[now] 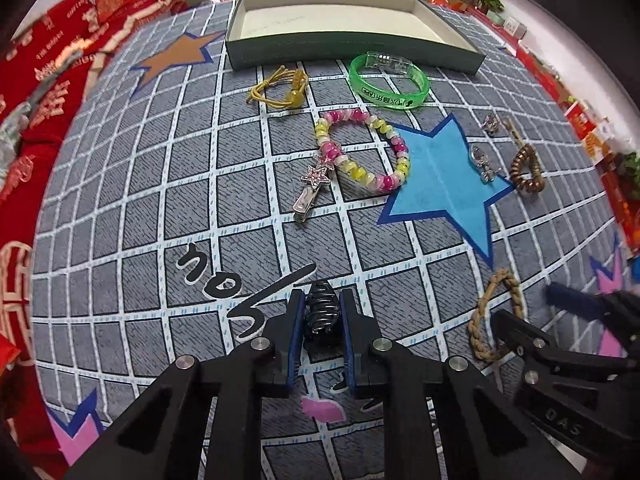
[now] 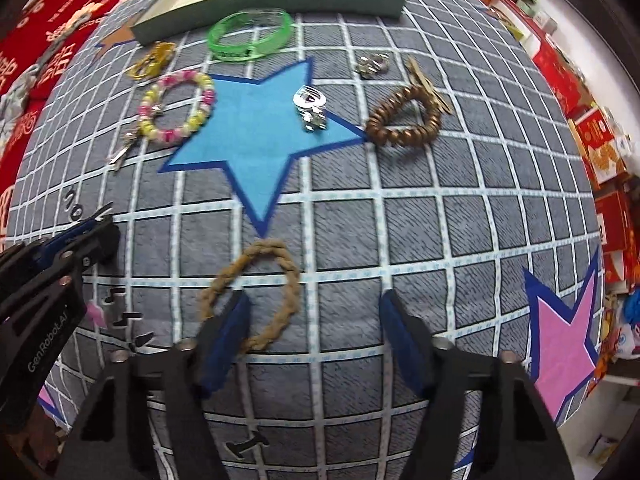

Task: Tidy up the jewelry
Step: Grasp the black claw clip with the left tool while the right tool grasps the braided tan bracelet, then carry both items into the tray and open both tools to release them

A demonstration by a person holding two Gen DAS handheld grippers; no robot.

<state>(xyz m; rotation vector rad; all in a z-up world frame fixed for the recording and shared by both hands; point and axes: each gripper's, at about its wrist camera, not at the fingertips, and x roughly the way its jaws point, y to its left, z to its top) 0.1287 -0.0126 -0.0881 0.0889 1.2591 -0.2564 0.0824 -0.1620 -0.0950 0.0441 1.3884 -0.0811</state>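
Grey-blue checked cloth [image 1: 120, 208] with coloured stars covers the surface, and almost all the jewelry is still loose on it; the green box [image 1: 348, 50] at the far edge looks bare inside, so I'd say the sorting has barely begun. The left gripper [image 1: 322, 316] is clamped on a black coiled hair tie [image 1: 321, 312] near the front edge, seemingly the first piece bound for the box. The right gripper [image 2: 314, 316] has its fingers spread wide over the braided tan band [image 2: 256, 292], one finger inside its loop. Left out: green bangle [image 1: 390, 80], pink-and-yellow bead bracelet [image 1: 366, 150], yellow cord tie [image 1: 280, 88], star clip [image 1: 314, 186], brown coil tie [image 1: 526, 170] and two small silver pieces [image 1: 482, 160].
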